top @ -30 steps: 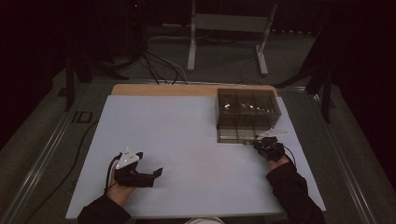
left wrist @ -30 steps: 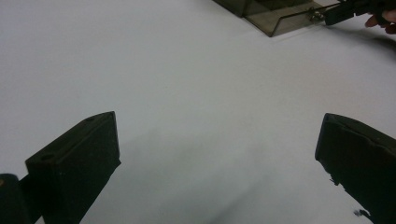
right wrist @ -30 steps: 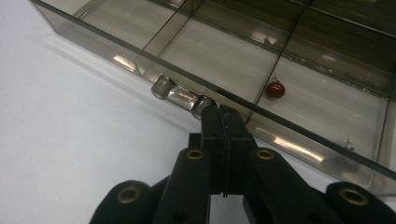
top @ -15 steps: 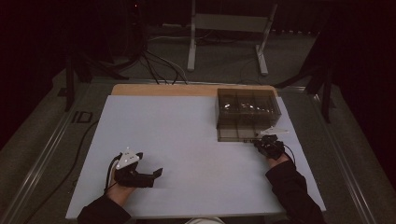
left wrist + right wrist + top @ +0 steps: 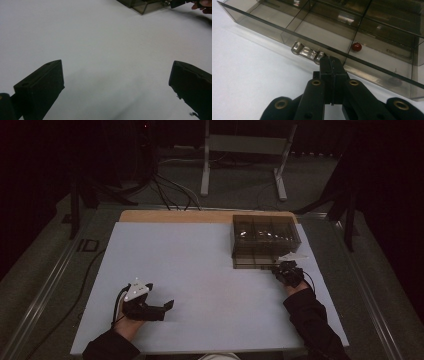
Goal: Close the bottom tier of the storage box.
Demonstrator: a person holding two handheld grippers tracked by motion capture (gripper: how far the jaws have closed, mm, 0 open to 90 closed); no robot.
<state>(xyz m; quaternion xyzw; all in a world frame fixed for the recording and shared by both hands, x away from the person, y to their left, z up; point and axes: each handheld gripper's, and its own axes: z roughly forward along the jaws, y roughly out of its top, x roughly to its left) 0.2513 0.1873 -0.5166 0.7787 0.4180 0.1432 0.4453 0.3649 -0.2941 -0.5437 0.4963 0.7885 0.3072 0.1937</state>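
1. Nothing has moved since before; both hands keep still.
2. The right gripper (image 5: 331, 65) is closed tight at the handle (image 5: 307, 52) of the box's (image 5: 265, 237) drawer (image 5: 317, 32).
3. The left gripper (image 5: 167, 306) sits far from the box, jaws wide, holding nothing.

High view overhead, claw cameras close, dimly sharing smoked box (image 5: 265, 240)

Drawer handle (image 5: 307, 52): right end hidden behind right gripper (image 5: 331, 65) jaw tips; contact not discernible. Smoky box (image 5: 265, 240): contents too small and dim in high view; cut by top edge in left gripper view. Dark item (image 5: 394, 81) behind drawer front: blurred, unidentifiable. Red bead (image 5: 356, 46): partly veiled by tinted wall.
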